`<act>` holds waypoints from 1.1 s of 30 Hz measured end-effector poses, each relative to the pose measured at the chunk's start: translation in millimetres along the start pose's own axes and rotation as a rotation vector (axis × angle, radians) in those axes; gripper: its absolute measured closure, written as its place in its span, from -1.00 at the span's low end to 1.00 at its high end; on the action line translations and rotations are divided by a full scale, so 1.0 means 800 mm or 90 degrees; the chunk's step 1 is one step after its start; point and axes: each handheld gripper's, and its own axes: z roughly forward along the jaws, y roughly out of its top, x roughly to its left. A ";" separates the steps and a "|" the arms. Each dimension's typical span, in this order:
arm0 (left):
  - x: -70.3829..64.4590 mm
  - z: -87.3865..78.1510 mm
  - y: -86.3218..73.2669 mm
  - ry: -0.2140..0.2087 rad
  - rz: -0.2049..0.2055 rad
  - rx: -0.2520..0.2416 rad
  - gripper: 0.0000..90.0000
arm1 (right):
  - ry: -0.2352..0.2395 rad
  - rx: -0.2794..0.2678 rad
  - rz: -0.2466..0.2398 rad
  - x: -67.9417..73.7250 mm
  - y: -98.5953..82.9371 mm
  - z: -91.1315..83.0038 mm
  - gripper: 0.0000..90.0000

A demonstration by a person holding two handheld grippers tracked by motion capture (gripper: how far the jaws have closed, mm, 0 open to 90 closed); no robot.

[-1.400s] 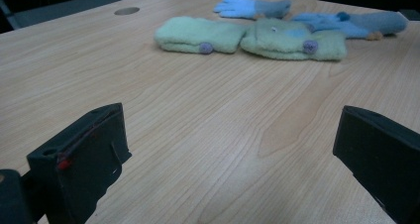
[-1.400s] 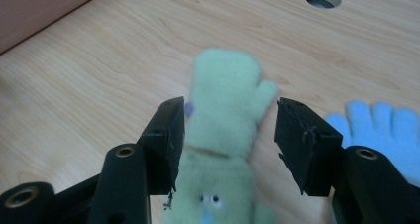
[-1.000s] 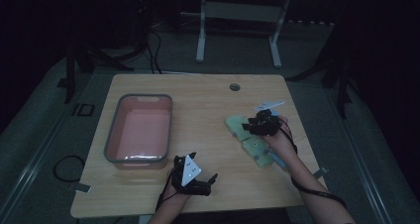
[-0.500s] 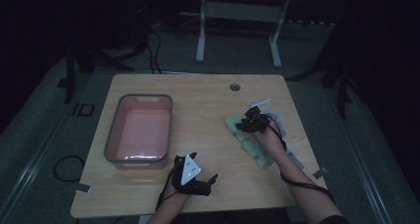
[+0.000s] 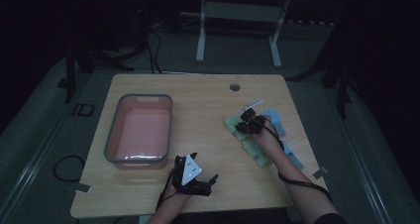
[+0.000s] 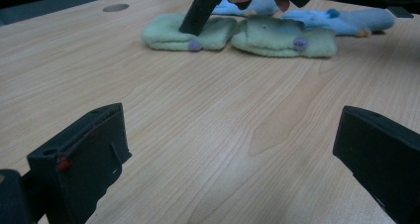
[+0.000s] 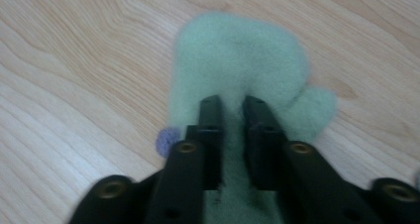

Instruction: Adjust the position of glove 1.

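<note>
- Since a second ago, right tongs (image 5: 246, 123) slid toward 9 o'clock, now nearly closed, pinching green mitten (image 7: 237, 70) at 3 o'clock on tabletop (image 5: 208, 110).
- Left tongs (image 5: 198, 180) wide open, empty; a lift looks imminent.

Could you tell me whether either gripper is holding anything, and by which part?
The right gripper pinches a fold of the green mitten mid-body, beside its thumb. The left gripper is open, holding nothing.

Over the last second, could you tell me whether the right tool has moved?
Yes: the right tool has shifted left toward the pink tub, along the green mitten.
</note>
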 end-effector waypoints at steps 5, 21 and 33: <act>0.000 0.000 0.000 0.004 -0.002 -0.001 -0.98 | -0.004 -0.025 0.047 0.003 0.001 -0.003 0.89; -0.006 0.003 0.001 0.024 0.007 -0.002 -0.98 | -0.053 -0.092 0.156 0.095 0.004 -0.092 0.90; -0.011 0.004 0.002 -0.008 -0.002 -0.005 -0.98 | -0.075 -0.103 0.208 0.151 -0.042 -0.098 0.90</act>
